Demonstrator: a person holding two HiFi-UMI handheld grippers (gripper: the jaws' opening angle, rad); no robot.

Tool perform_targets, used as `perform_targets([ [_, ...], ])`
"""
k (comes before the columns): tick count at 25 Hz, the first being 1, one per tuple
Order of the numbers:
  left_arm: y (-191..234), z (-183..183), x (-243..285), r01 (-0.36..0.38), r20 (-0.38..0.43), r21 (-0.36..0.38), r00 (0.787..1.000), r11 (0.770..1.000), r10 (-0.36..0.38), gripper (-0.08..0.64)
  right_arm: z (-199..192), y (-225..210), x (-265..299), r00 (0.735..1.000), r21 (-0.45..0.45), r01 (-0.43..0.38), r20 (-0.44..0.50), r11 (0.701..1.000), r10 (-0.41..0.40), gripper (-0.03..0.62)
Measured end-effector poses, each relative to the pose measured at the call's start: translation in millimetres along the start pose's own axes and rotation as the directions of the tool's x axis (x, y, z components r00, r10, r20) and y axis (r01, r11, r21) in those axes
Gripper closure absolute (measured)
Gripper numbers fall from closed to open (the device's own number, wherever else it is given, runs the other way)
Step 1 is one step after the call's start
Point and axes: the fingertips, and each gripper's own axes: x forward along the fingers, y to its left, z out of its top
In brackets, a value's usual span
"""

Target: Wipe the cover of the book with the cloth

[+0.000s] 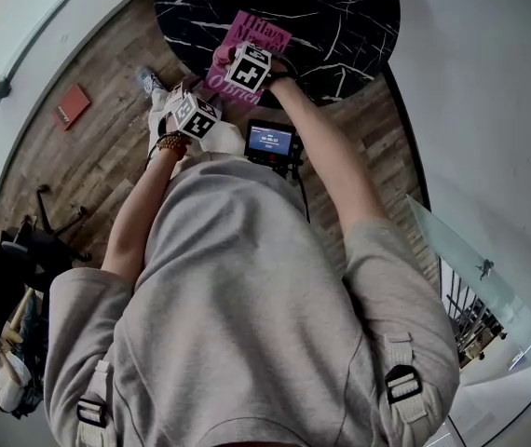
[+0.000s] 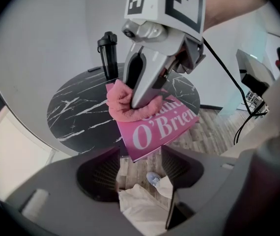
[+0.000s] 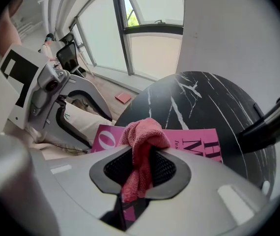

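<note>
The right tool (image 3: 140, 173) is clenched on the pink cloth (image 3: 142, 132). A strip of the fabric runs down between its jaws. The rest is bunched in a knot ahead of its tips and rests on the cover of the pink book (image 2: 162, 129). The book lies flat under that tool, at the near rim of the round black marbled surface (image 2: 78, 114). Its white title lettering faces up, and in the left gripper view its closest corner reaches out past the rim.

The left tool (image 2: 140, 168) is released. Its jaws stand wide apart with nothing gripped, and through the gap show only the wooden floor (image 2: 213, 127), a pale trouser leg (image 2: 142, 208) and a shoe (image 2: 154, 179). It hangs just beside the right tool, on the near side of the book and off the surface's edge, pointing down toward the book's corner. A black bottle (image 2: 109, 55) stands upright on the surface beyond the right tool, well apart from the book.
</note>
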Motion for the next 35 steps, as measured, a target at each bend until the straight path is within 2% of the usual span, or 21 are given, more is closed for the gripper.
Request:
perform_targets([
  [10, -1.1, 0.2, 0.7, -0.018, -0.016, 0.018, 1.0, 1.0, 0.018, 0.307, 1.0, 45.7, 3.7, 0.997, -0.081, -0.073, -0.017, 0.994, 0.071, 0.497],
  [15, -2.8, -5.5, -3.6, -0.011, -0.028, -0.013, 1.0, 1.0, 0.01, 0.321, 4.1, 58.8, 4.1, 0.996, -0.062, -0.089, 0.002, 0.994, 0.089, 0.497],
  [16, -2.1, -9.1, -6.3, -0.011, -0.036, -0.013, 0.999, 1.0, 0.011, 0.344, 3.9, 59.2, 3.3, 0.996, -0.046, -0.089, 0.013, 0.995, 0.089, 0.495],
  [20, 6.2, -31.0, -29.1, -0.024, -0.07, -0.003, 0.997, 1.0, 0.023, 0.347, 4.6, 55.9, -6.1, 0.993, 0.038, -0.089, 0.085, 0.995, 0.086, 0.489],
  [23, 18.6, -37.1, -53.4, -0.042, -0.05, -0.002, 0.998, 0.999, 0.042, 0.354, 17.4, 56.5, -33.8, 0.97, 0.105, -0.087, 0.235, 0.991, 0.06, 0.488],
  [25, 28.9, -29.2, -70.1, -0.053, -0.008, 0.011, 0.999, 0.999, 0.053, 0.364, 27.0, 53.8, -60.9, 0.931, 0.183, -0.072, 0.366, 0.98, 0.0, 0.488],
  [27, 38.3, -10.5, -89.2, -0.057, 0.059, 0.042, 0.997, 0.997, 0.055, 0.374, 32.5, 47.8, -98.8, 0.878, 0.283, -0.026, 0.464, 0.959, -0.113, 0.486],
  [29, 41.7, 18.0, -112.0, -0.061, 0.176, 0.094, 0.983, 0.994, 0.044, 0.393, 33.1, 43.8, -144.9, 0.802, 0.397, 0.044, 0.533, 0.917, -0.269, 0.485],
  [30, 41.7, 34.3, -126.6, -0.071, 0.256, 0.118, 0.966, 0.99, 0.039, 0.43, 32.8, 45.3, -168.7, 0.754, 0.45, 0.08, 0.557, 0.889, -0.35, 0.484],
  [31, 41.8, 50.3, -144.4, -0.086, 0.339, 0.136, 0.94, 0.987, 0.036, 0.507, 33.4, 50.0, -192.0, 0.702, 0.495, 0.115, 0.573, 0.861, -0.424, 0.483],
  [32, 42.2, 64.6, -164.9, -0.103, 0.414, 0.145, 0.91, 0.984, 0.034, 0.552, 35.3, 58.0, -214.3, 0.649, 0.531, 0.151, 0.584, 0.834, -0.488, 0.483],
  [35, 43.9, 98.1, -232.8, -0.14, 0.587, 0.148, 0.809, 0.979, 0.026, 0.557, 48.0, 94.4, -274.0, 0.493, 0.613, 0.248, 0.587, 0.751, -0.642, 0.483],
])
